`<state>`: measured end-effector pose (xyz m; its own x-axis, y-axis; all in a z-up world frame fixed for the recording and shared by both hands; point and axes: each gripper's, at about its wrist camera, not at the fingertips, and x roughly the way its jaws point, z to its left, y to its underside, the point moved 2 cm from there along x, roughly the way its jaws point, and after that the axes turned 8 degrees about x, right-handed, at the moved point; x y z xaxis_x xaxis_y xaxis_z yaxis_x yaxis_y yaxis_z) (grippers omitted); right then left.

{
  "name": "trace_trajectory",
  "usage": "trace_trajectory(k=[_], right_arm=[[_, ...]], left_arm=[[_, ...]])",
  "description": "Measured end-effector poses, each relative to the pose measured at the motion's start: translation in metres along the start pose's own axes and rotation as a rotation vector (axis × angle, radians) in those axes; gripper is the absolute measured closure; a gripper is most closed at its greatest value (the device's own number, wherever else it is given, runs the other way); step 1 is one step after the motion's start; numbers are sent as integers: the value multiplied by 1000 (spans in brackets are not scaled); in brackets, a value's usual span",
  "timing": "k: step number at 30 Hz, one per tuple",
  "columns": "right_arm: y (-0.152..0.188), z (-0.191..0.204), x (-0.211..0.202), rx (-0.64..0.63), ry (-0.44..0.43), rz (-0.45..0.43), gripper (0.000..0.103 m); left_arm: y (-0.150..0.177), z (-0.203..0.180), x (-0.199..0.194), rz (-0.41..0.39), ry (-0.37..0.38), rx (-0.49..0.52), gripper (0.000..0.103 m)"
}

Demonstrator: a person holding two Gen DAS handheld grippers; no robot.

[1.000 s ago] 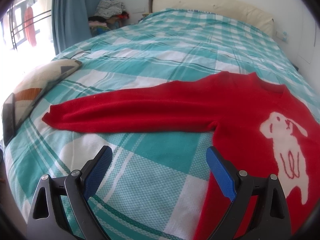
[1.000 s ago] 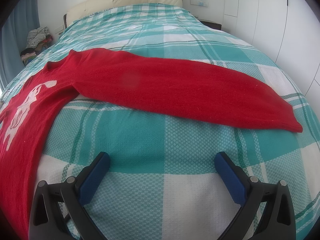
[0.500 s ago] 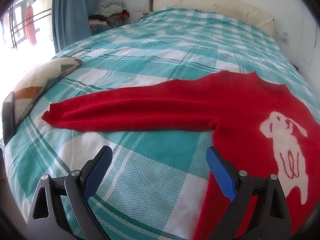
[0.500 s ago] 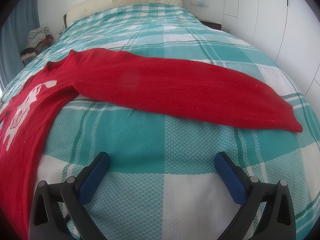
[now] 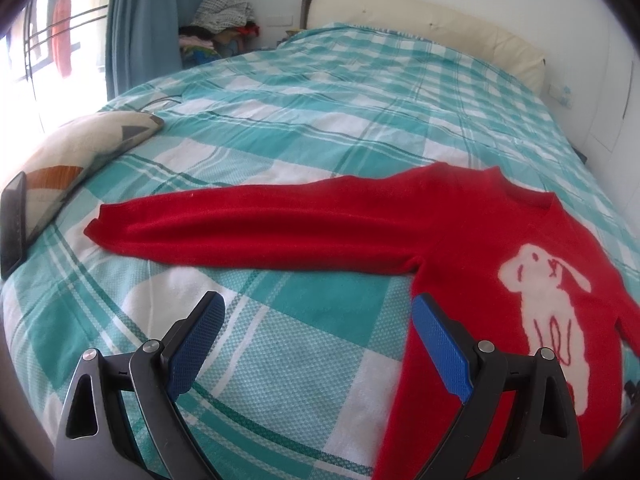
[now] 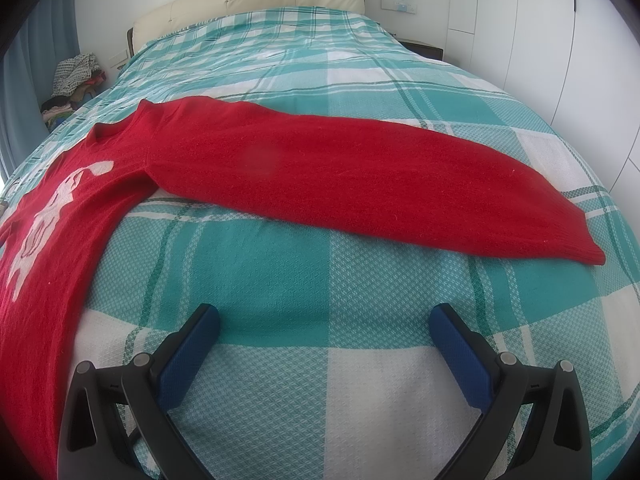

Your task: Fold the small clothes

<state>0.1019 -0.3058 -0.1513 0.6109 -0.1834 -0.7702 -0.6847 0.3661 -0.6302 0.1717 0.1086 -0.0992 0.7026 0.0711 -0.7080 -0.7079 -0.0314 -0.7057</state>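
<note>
So far nothing has shifted over the last second: my left gripper (image 5: 318, 340) and right gripper (image 6: 324, 350) still hover low, fingers released and empty. Ahead of both, the red knit sweater with a white rabbit (image 5: 460, 232) lies spread flat on the teal-and-white checked bed (image 6: 280, 292), sleeves outstretched, folding not begun.

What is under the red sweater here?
The red sweater lies spread flat on the teal-and-white checked bedspread, both sleeves out sideways. Whatever the fabric covers cannot be seen. Both grippers, left and right, are open and empty.
</note>
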Motion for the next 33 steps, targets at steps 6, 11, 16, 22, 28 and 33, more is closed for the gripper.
trace_trajectory(k=[6, 11, 16, 22, 28, 33], right_arm=[[0, 0, 0, 1, -1, -2, 0], [-3, 2, 5, -9, 6, 13, 0], [-14, -9, -1, 57, -150, 64, 0], [-32, -101, -56, 443, -414, -10, 1], [-42, -209, -44, 774, -352, 15, 8], [-55, -211, -8, 780, -352, 101, 29]], left_arm=[[1, 0, 2, 8, -5, 1, 7], [2, 3, 6, 23, -7, -9, 7], [3, 2, 7, 28, -8, 2, 7], [2, 2, 5, 20, 4, -5, 7], [1, -7, 8, 21, -7, 27, 7], [4, -9, 9, 20, -41, 54, 7]])
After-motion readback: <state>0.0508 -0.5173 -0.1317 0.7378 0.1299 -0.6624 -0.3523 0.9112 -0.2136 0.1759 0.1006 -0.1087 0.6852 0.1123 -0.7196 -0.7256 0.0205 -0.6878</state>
